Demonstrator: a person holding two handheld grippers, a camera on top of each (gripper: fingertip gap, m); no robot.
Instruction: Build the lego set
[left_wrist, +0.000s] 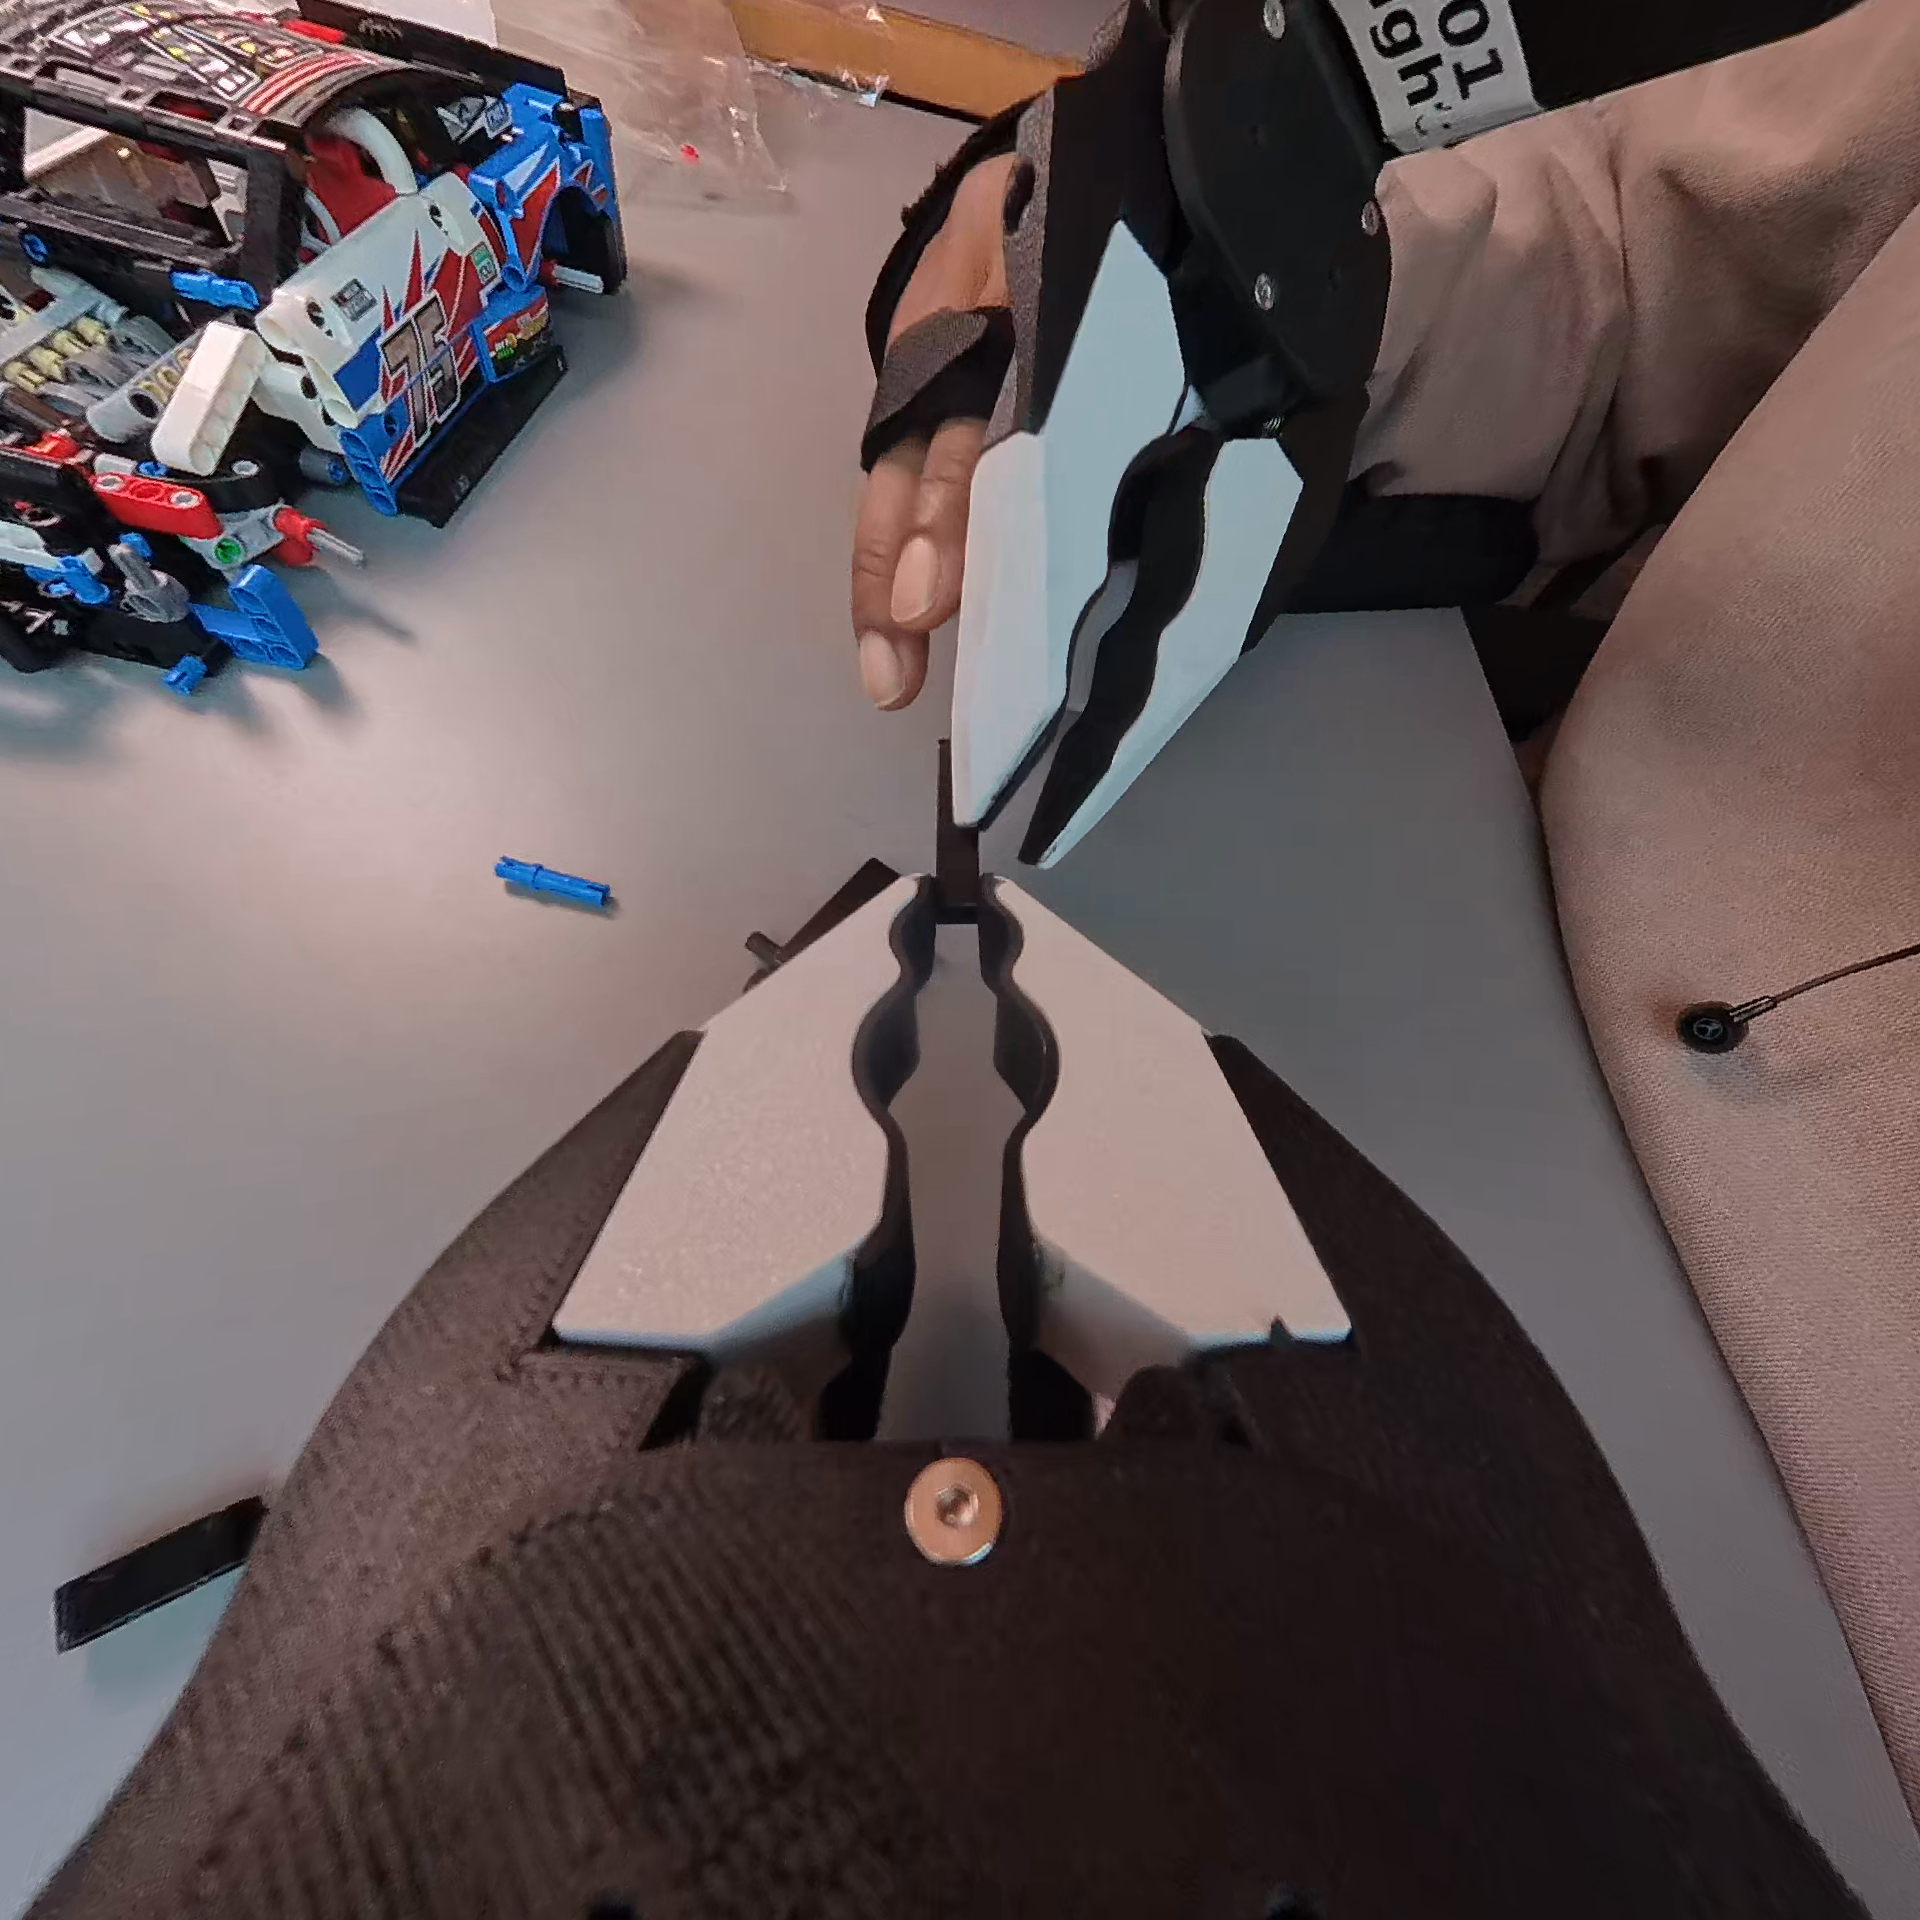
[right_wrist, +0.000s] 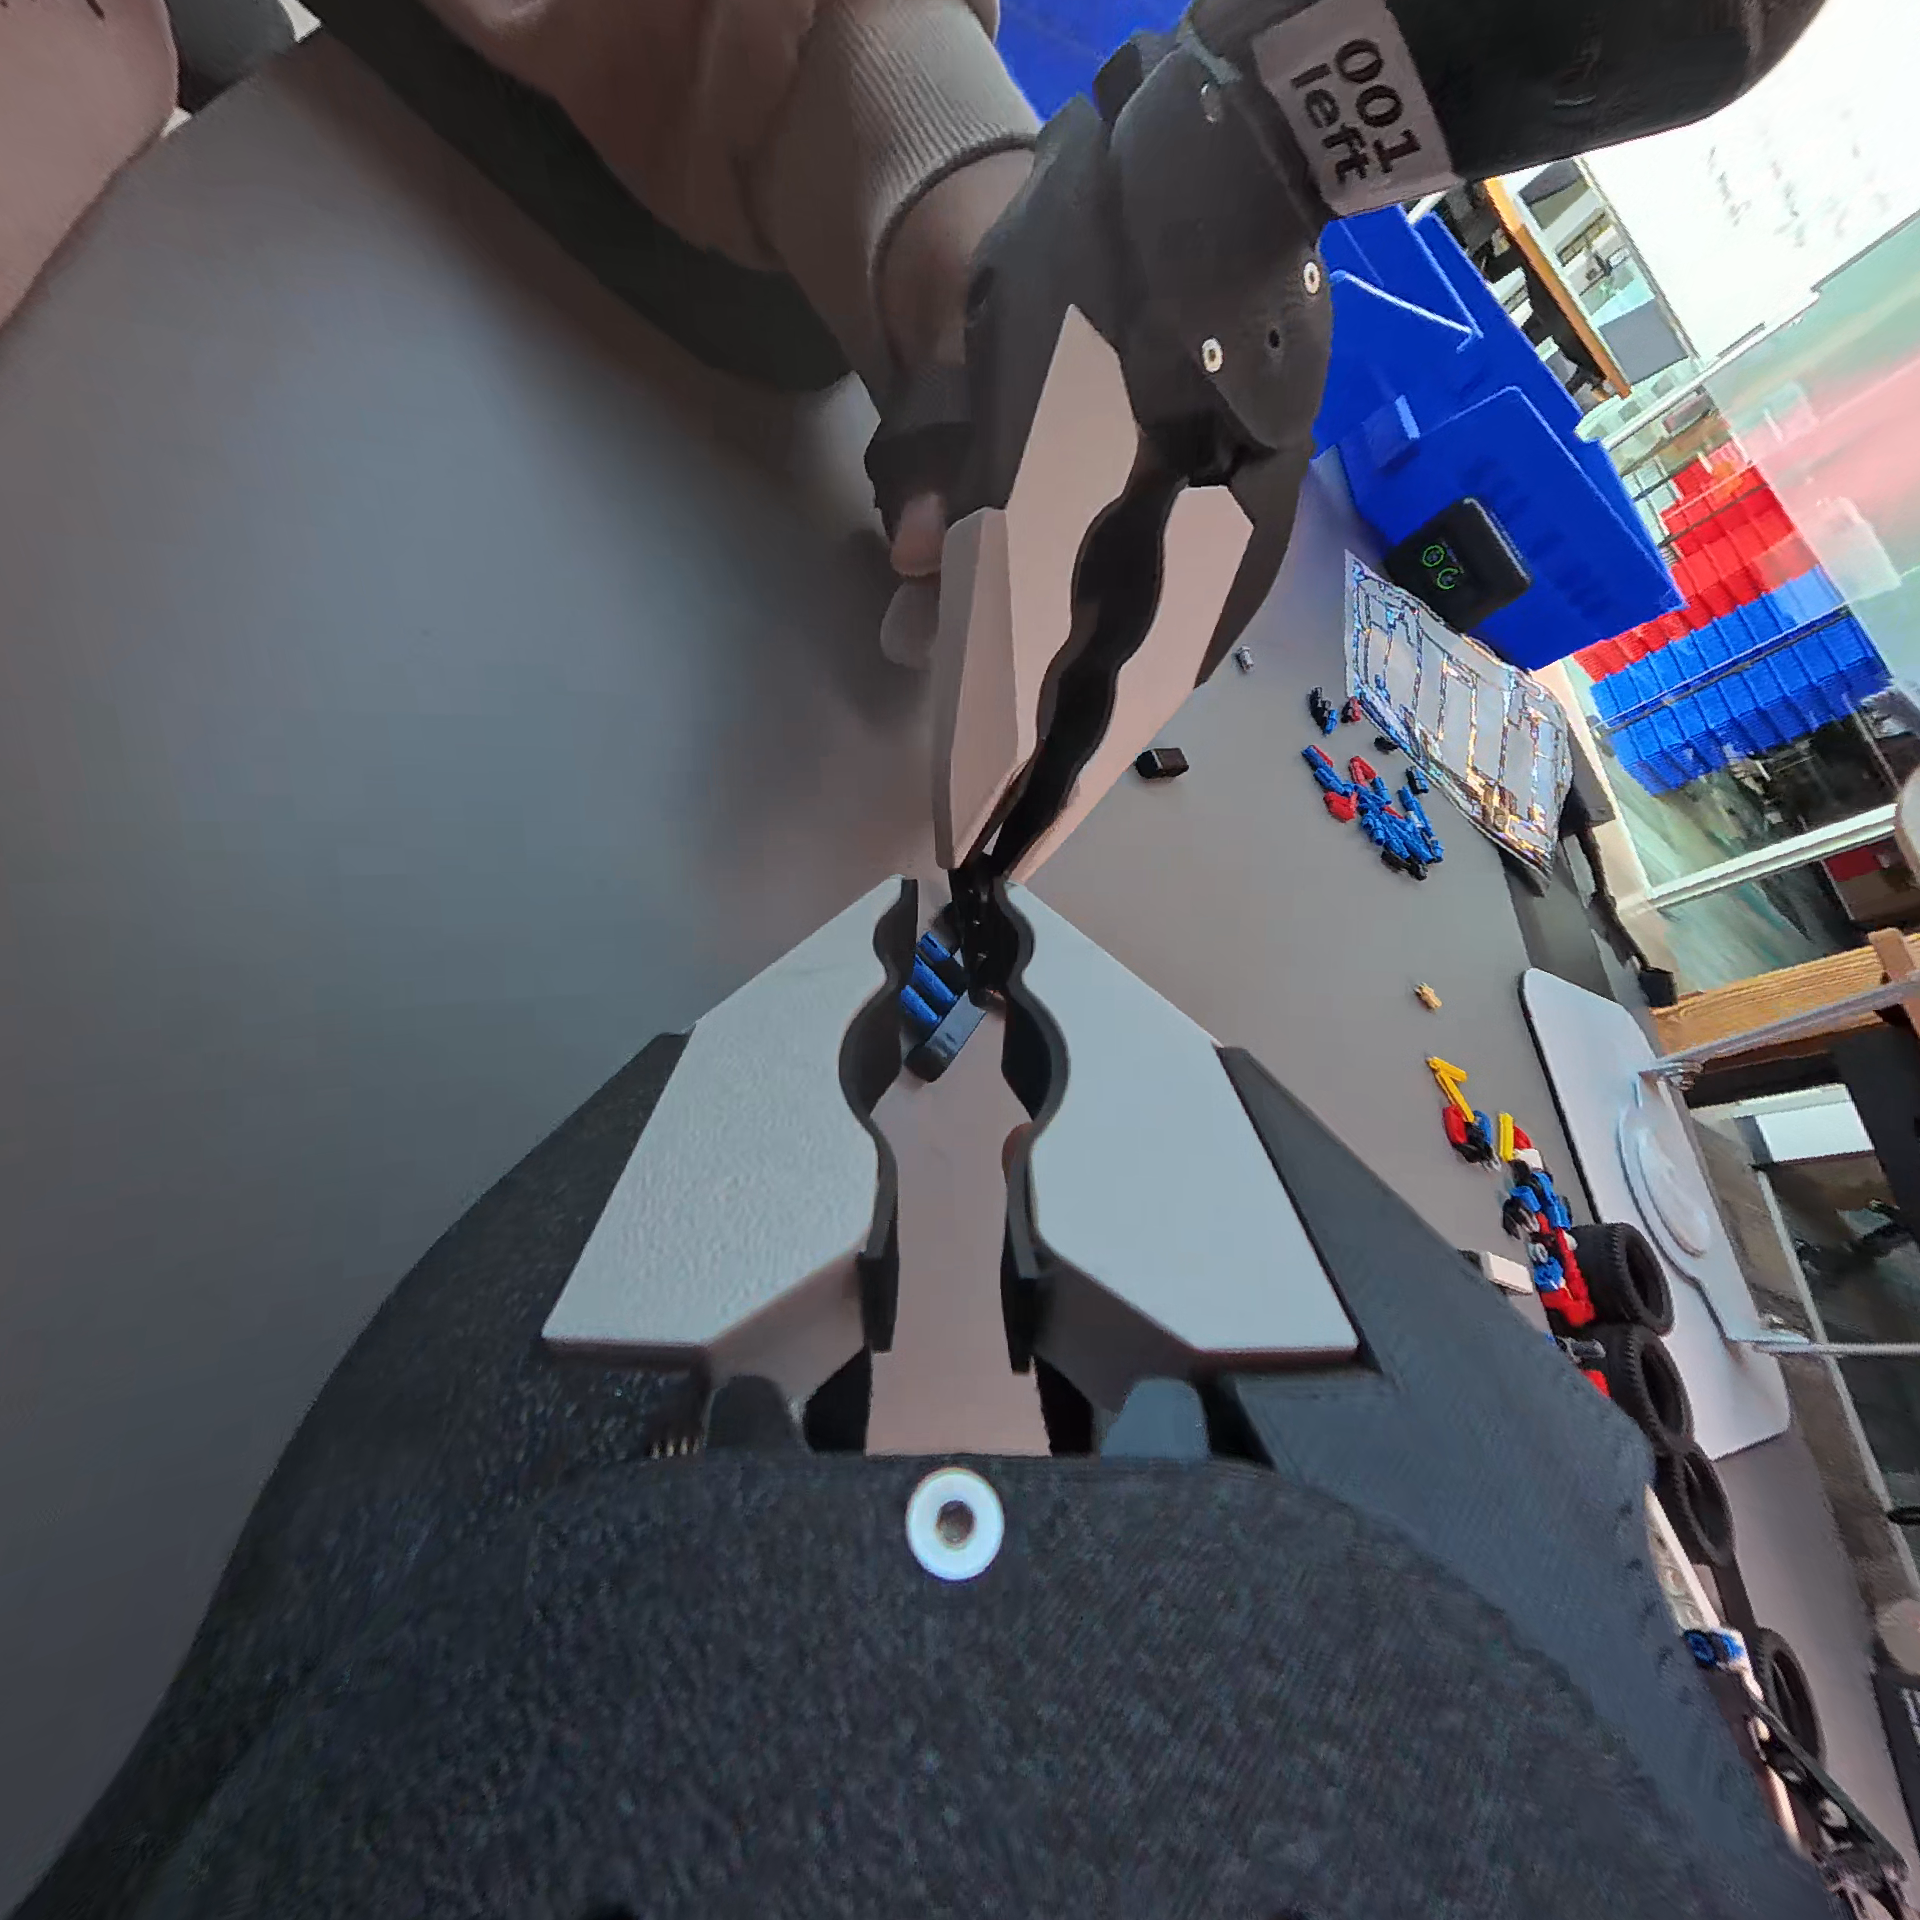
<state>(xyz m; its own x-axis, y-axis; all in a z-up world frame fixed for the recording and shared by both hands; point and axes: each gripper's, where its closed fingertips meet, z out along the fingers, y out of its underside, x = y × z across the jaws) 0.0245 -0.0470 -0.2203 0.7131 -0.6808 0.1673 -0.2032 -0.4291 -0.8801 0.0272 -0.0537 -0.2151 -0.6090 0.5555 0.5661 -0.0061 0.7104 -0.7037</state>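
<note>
Left tool (left_wrist: 958, 902) nearly closed, tips pinching a small black Lego piece (left_wrist: 954, 831) held above the grey bench (left_wrist: 520, 1091). Right tool (left_wrist: 1013, 831) meets it tip to tip, also almost closed, apparently gripping a black sub-assembly with blue pins (right_wrist: 951, 987); whether both tools hold one joined part or two separate ones is hard to tell from here.

Progress: the race car (left_wrist: 260, 312), up and to the left of the meeting tools, has bodywork, roof and decals largely on. Front end is open, with bare beams and pins showing. A loose blue pin (left_wrist: 551, 881) lies between car and tools. Beyond the tools in the right wrist view: piles of small parts (right_wrist: 1371, 800), black tyres (right_wrist: 1631, 1309) unfitted, a sticker sheet (right_wrist: 1455, 717). Judged well along, with wheels and front section left.
</note>
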